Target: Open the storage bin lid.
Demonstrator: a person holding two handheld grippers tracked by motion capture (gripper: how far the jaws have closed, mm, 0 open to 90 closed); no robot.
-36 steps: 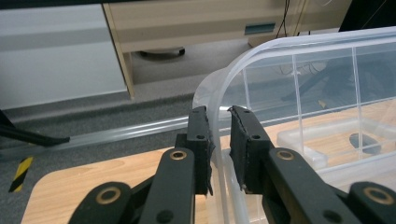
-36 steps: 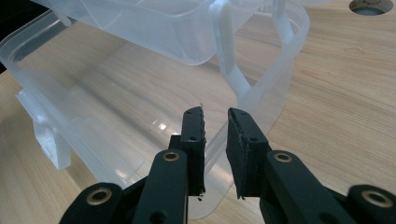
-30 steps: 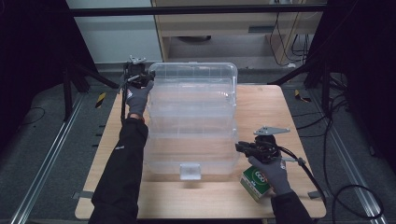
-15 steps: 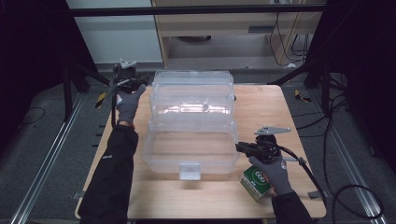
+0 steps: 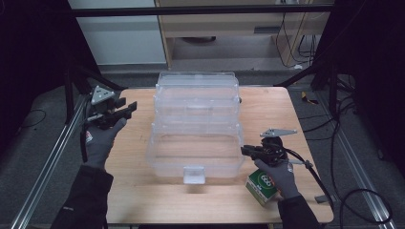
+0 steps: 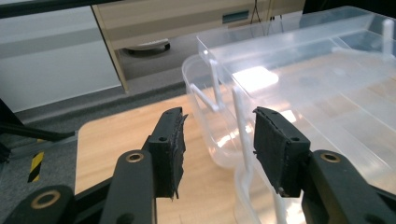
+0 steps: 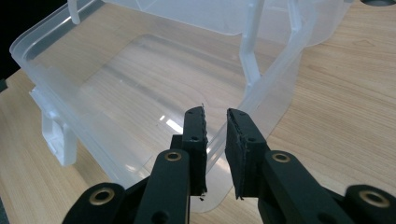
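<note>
The clear tiered box (image 5: 196,126) stands open in the middle of the surface (image 5: 267,200), its upper trays swung back on thin plastic arms, the bottom tray nearest me. My worry starts at its near right corner: my right tool (image 5: 251,151) sits right against the bottom tray's rim, and if I nudge or squeeze there the light, empty box could skid across the wood — or the thin rim could flex and pop free. The green carton (image 5: 261,184) lies just on my side of that corner, under my right hand, easy to knock off the surface.

That right tool is nearly closed, only a narrow slot between its pads, holding nothing that I can make out.

Farther off, left of the box's upper trays, my left tool (image 5: 122,110) is wide open and empty — clear of the box, though a careless swing inward could catch a hinge arm.
</note>
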